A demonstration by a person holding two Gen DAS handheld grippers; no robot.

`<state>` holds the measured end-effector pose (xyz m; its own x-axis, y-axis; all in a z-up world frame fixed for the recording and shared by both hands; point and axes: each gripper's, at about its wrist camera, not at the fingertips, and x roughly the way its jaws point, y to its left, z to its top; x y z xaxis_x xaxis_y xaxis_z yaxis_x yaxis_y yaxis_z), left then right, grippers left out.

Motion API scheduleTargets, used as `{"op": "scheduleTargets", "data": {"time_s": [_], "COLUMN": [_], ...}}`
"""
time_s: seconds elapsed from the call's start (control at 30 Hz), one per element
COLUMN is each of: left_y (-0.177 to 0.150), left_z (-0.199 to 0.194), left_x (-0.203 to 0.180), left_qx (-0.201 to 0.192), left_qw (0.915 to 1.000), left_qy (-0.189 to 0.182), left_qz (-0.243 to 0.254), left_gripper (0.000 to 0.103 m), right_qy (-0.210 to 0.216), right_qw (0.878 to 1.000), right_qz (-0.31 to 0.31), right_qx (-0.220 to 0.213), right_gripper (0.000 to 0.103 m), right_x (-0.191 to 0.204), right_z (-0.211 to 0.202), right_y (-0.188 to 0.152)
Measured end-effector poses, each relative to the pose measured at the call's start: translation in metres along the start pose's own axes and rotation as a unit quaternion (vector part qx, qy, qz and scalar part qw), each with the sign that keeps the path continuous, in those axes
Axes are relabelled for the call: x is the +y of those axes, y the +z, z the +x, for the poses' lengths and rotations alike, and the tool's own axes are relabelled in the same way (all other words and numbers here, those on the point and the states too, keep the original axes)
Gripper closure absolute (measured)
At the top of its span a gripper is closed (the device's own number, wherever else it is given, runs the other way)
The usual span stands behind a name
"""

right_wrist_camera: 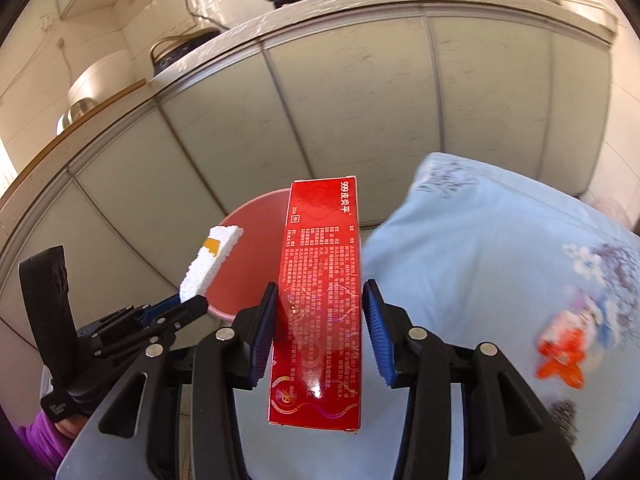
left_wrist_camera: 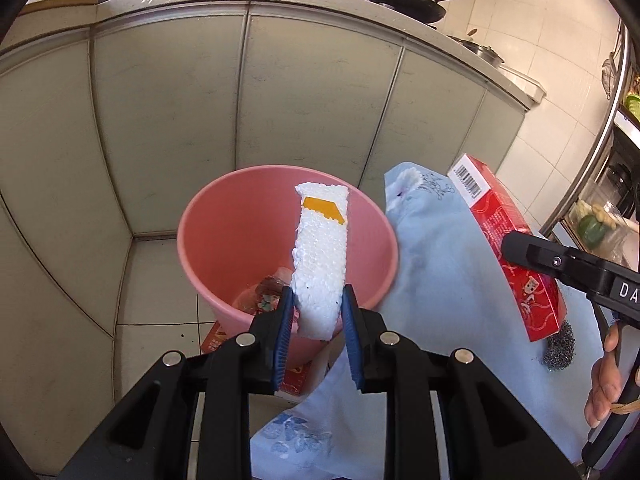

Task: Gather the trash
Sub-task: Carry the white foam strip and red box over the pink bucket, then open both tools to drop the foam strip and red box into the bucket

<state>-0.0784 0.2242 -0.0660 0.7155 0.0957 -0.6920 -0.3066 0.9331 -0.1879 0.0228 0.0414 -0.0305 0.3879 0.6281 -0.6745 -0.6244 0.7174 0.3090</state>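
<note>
My left gripper is shut on the lower end of a white foam strip with an orange patch; the strip stands over the mouth of the pink bucket. Some scraps lie at the bucket's bottom. My right gripper is shut on a long red carton, held upright with its top end in front of the pink bucket. From the right wrist view the left gripper and its foam strip show at the left. The red carton is right of the bucket in the left wrist view.
A light blue printed cloth covers a surface right of the bucket, with a steel scourer and an orange wrapper on it. Pale cabinet doors stand behind, pans on the counter above. A red packet lies on the tiled floor.
</note>
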Motion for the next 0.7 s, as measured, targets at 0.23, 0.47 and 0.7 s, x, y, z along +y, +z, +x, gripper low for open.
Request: {"op": "scheduleTargets", "data": {"time_s": [0.23,0.47,0.7], "left_y": [0.004,0.009,0.008], "left_z": [0.015,0.032,0.044], "left_x": [0.02,0.028,0.029], "left_qx": [0.012,0.022,0.031], "left_qw": [0.9994,0.9986,0.9977], "left_qy": [0.022,0.039,0.049], "left_qz": [-0.022,-0.029,-0.034], "left_gripper": [0.079,0.079,0.079], "right_qy": [0.025,0.024,0.015], "right_qw": [0.999,0.996,0.996], "right_qz": [0.003,0.016,0.01], "right_qx": [0.035,0.079,0.083], "right_gripper": [0.059,0.059,0.059], "right_x": [0.021,0.027,0.032], "right_z": [0.054,0.1,0.118], "right_y": [0.022,0.026,0.029]}}
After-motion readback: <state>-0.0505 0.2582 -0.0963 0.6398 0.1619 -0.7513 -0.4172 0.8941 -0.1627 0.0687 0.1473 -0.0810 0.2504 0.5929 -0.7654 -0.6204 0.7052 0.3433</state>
